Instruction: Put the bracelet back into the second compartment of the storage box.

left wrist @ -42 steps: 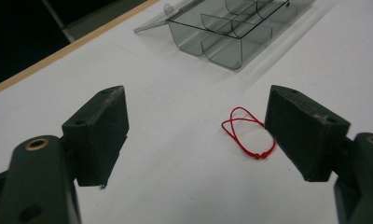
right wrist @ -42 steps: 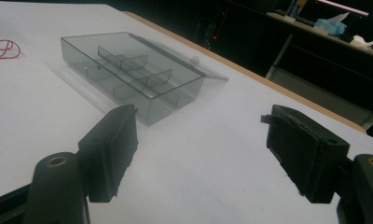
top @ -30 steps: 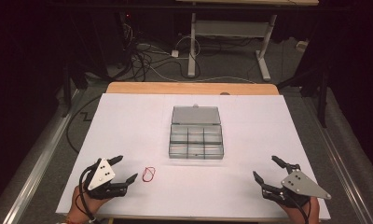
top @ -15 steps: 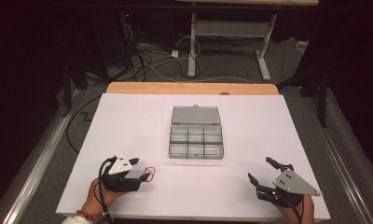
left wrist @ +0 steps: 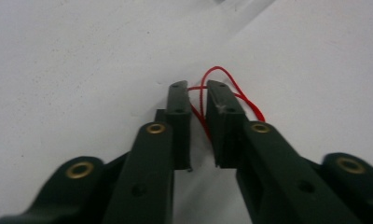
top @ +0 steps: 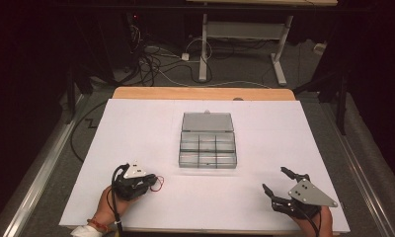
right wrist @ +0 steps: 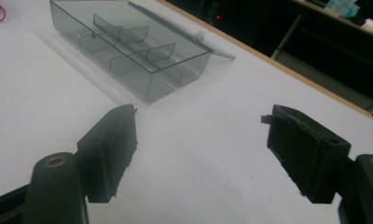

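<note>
Near the worktop's (top: 136,123) front left edge, a red rubber band (left wrist: 222,88) is lying flat, and the left claw (left wrist: 197,100) is closed almost fully around one strand of it, jaws a narrow gap apart. Band is judged light, soft, stretchy; likely to slip or snap back, so a pinch across the doubled strands is best. Right claw (right wrist: 201,154) is held wide open, nothing gripped, near the front right. A clear divided box (top: 208,145), lid open, is sited mid-worktop.
</note>
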Demonstrator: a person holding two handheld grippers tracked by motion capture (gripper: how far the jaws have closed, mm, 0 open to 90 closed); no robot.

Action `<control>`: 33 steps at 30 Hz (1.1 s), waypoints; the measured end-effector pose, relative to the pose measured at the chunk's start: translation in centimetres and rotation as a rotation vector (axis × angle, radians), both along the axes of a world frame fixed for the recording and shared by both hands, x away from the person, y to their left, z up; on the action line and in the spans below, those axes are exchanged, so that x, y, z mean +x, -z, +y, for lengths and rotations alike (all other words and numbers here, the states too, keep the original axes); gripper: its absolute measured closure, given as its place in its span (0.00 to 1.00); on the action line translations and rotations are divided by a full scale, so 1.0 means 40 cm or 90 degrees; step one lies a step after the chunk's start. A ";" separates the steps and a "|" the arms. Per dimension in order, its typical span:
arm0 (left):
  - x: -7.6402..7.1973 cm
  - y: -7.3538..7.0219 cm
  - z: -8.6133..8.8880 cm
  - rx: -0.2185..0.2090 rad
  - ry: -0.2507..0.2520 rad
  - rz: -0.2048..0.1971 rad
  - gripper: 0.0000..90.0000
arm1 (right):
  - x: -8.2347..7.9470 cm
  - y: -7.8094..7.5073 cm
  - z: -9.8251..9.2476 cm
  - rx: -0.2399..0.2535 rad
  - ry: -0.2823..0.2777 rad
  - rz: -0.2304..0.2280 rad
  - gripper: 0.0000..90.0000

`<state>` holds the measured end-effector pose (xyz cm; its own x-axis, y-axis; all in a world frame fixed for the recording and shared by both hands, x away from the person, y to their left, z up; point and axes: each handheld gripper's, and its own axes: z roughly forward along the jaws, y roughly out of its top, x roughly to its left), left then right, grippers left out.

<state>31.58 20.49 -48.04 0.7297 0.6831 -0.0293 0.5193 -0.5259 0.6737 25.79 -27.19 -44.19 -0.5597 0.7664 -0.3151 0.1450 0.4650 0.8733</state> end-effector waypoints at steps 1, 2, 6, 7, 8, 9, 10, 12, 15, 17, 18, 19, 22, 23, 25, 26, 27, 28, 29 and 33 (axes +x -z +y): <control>0.001 0.000 0.001 -0.001 -0.001 0.001 0.95 | -0.003 -0.002 0.000 0.004 0.002 -0.011 0.30; 0.002 0.000 0.002 -0.003 0.000 0.001 0.96 | -0.005 -0.004 0.001 0.007 0.004 -0.018 0.30; -0.004 -0.004 0.008 0.000 0.000 -0.014 0.96 | -0.006 -0.006 0.001 0.004 0.007 -0.024 0.30; -0.007 -0.008 0.012 -0.005 -0.003 -0.020 0.96 | -0.007 -0.005 0.001 0.002 0.008 -0.023 0.30; -0.011 -0.013 0.018 -0.011 -0.007 -0.027 0.96 | -0.007 -0.005 0.001 0.002 0.007 -0.024 0.30; -0.015 -0.018 0.024 -0.017 -0.010 -0.034 0.96 | -0.008 -0.006 0.000 0.003 0.007 -0.024 0.30; -0.019 -0.022 0.029 -0.024 -0.013 -0.038 0.96 | -0.010 -0.008 -0.001 0.004 0.008 -0.024 0.30; -0.030 -0.031 0.034 -0.025 -0.011 -0.052 0.96 | -0.011 -0.010 -0.003 0.011 0.005 -0.024 0.30; -0.043 -0.043 0.040 -0.036 -0.013 -0.069 0.96 | -0.014 -0.013 -0.007 0.015 0.005 -0.025 0.30; -0.045 -0.049 0.043 -0.039 -0.017 -0.074 0.96 | -0.015 -0.013 -0.008 0.015 0.005 -0.028 0.30; -0.044 -0.051 0.044 -0.040 -0.019 -0.076 0.96 | -0.014 -0.014 -0.008 0.016 0.005 -0.028 0.30; -0.044 -0.053 0.044 -0.041 -0.021 -0.079 0.96 | -0.014 -0.014 -0.008 0.017 0.006 -0.028 0.29; -0.042 -0.062 0.045 -0.045 -0.025 -0.091 0.96 | -0.013 -0.014 -0.007 0.018 0.006 -0.029 0.29; -0.040 -0.064 0.045 -0.047 -0.024 -0.093 0.96 | -0.013 -0.014 -0.007 0.018 0.004 -0.030 0.29; -0.038 -0.068 0.045 -0.051 -0.024 -0.096 0.96 | -0.014 -0.015 -0.007 0.019 0.005 -0.032 0.29; -0.037 -0.069 0.044 -0.051 -0.024 -0.098 0.96 | -0.014 -0.015 -0.008 0.020 0.004 -0.032 0.29; -0.036 -0.070 0.043 -0.048 -0.022 -0.098 0.96 | -0.013 -0.015 -0.008 0.021 0.004 -0.031 0.29; -0.035 -0.071 0.040 -0.048 -0.018 -0.099 0.96 | -0.012 -0.015 -0.008 0.020 0.004 -0.031 0.29; -0.035 -0.073 0.038 -0.047 -0.016 -0.102 0.96 | -0.012 -0.014 -0.008 0.020 0.004 -0.031 0.29; -0.032 -0.082 0.026 -0.045 -0.007 -0.112 0.96 | -0.012 -0.013 -0.009 0.019 0.007 -0.030 0.29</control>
